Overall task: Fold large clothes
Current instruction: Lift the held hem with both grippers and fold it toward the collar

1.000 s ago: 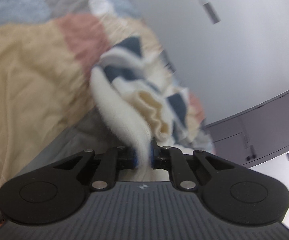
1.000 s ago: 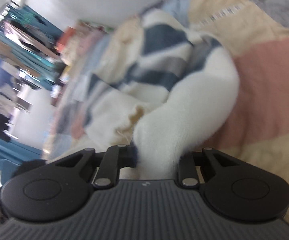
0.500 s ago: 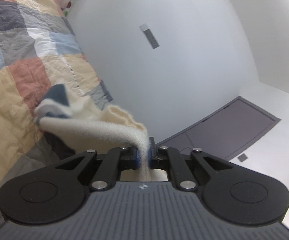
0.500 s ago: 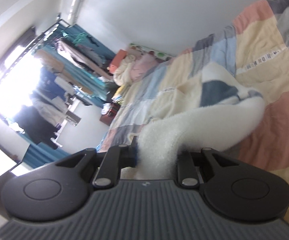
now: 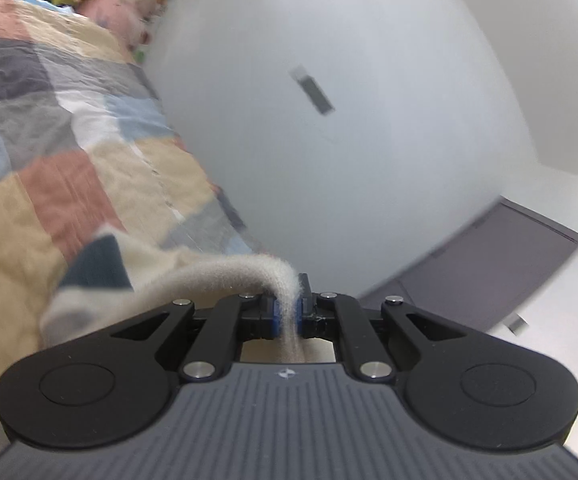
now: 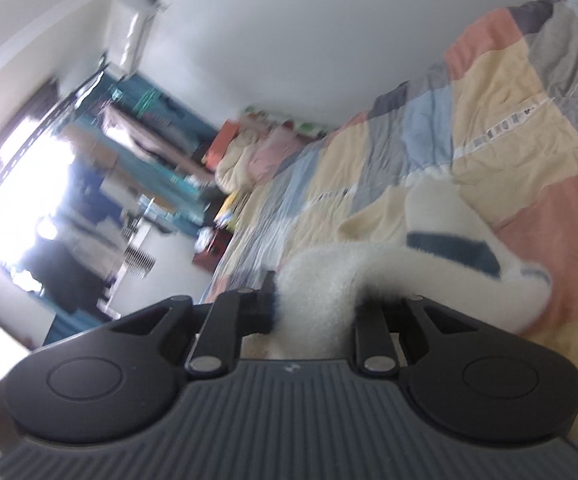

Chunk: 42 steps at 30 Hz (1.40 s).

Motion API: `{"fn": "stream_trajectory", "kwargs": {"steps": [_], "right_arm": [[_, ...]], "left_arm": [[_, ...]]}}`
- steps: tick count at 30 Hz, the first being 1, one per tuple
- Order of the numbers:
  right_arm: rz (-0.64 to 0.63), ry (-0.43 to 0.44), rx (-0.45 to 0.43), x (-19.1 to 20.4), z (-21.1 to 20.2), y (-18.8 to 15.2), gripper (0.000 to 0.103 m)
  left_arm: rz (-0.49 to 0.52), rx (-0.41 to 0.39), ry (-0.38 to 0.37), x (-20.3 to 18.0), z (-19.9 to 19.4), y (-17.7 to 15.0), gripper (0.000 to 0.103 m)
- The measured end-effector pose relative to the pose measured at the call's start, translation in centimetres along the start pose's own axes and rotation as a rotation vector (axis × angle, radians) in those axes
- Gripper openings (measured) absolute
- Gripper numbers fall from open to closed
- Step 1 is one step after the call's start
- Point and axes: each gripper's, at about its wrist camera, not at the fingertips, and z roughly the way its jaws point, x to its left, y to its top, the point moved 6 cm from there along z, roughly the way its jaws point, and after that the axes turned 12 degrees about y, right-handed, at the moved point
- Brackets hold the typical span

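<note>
Bedroom w/ a white wall point(image 5: 369, 100) and a bed under a patchwork quilt point(image 5: 69, 184) in peach, grey, blue and cream; that's your work surface. You've got a fuzzy cream garment with navy blocks point(image 5: 101, 268), prob a sweater or fleece, pinched at two spots. Left gripper point(image 5: 287, 312) is clamped tight on a thin edge of it; right gripper point(image 6: 313, 304) is clenched on a much thicker bunch, so its jaws stand wider apart. Holding two points like this looks meant to lift and spread the piece so it hangs straight before a fold. From each tong the fabric arcs up, then drops away to the quilt, where the rest trails. Its long axis seems to run between your two hands, tho neither view shows the full span.
</note>
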Motion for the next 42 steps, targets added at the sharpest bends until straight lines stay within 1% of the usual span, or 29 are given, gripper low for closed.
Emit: {"fn": "stream_trajectory", "kwargs": {"steps": [4, 5, 7, 10, 12, 14, 17, 19, 22, 27, 29, 31, 32, 35, 38, 42], "right_arm": [[0.019, -0.030, -0.060, -1.8, 3.7, 2.1, 0.022], [0.018, -0.046, -0.080, -2.0, 4.4, 2.6, 0.022], [0.006, -0.084, -0.129, -2.5, 6.1, 3.4, 0.022], [0.050, -0.099, -0.182, -3.7, 8.6, 4.5, 0.022], [0.068, -0.118, -0.193, -4.7, 10.0, 5.2, 0.022], [0.087, -0.118, -0.201, -5.8, 11.1, 5.5, 0.022], [0.097, -0.111, -0.210, -7.3, 12.6, 5.5, 0.022], [0.088, -0.137, -0.206, -8.6, 13.5, 5.3, 0.023], [0.078, -0.203, -0.169, -10.8, 15.2, 4.7, 0.023], [0.099, -0.259, -0.149, -13.7, 17.5, 4.6, 0.023], [0.109, -0.263, -0.142, -14.5, 18.3, 4.7, 0.023], [0.095, -0.287, -0.130, -15.4, 19.2, 4.7, 0.023], [0.090, -0.305, -0.118, -15.9, 19.7, 4.7, 0.023], [0.060, -0.357, -0.062, -17.3, 21.4, 4.6, 0.023], [0.063, -0.359, -0.048, -18.4, 22.0, 4.6, 0.023], [0.064, -0.345, -0.026, -18.2, 21.8, 4.5, 0.023]], "left_arm": [[-0.029, -0.061, 0.099, 1.0, 5.3, 2.6, 0.008], [-0.030, -0.073, 0.110, 1.0, 6.5, 3.2, 0.008], [0.011, -0.105, 0.148, 0.7, 9.4, 4.4, 0.008], [0.043, -0.126, 0.216, 0.9, 12.6, 5.7, 0.009], [0.034, -0.125, 0.239, 1.4, 14.4, 6.3, 0.009], [0.065, -0.134, 0.264, 1.9, 15.8, 6.8, 0.009], [0.087, -0.144, 0.262, 3.2, 17.8, 6.9, 0.009], [0.099, -0.140, 0.263, 4.3, 19.3, 6.6, 0.009], [0.151, -0.132, 0.287, 6.0, 21.7, 5.9, 0.009], [0.092, -0.116, 0.277, 9.5, 25.8, 5.6, 0.009], [0.091, -0.094, 0.294, 10.8, 27.3, 5.5, 0.009], [0.100, -0.061, 0.300, 11.8, 28.9, 5.6, 0.009], [0.095, -0.046, 0.311, 12.3, 29.7, 5.7, 0.009], [0.110, 0.002, 0.385, 13.5, 31.9, 5.2, 0.009], [0.132, 0.049, 0.461, 14.8, 34.1, 4.3, 0.009], [0.145, 0.068, 0.497, 15.1, 34.3, 3.6, 0.010]]}}
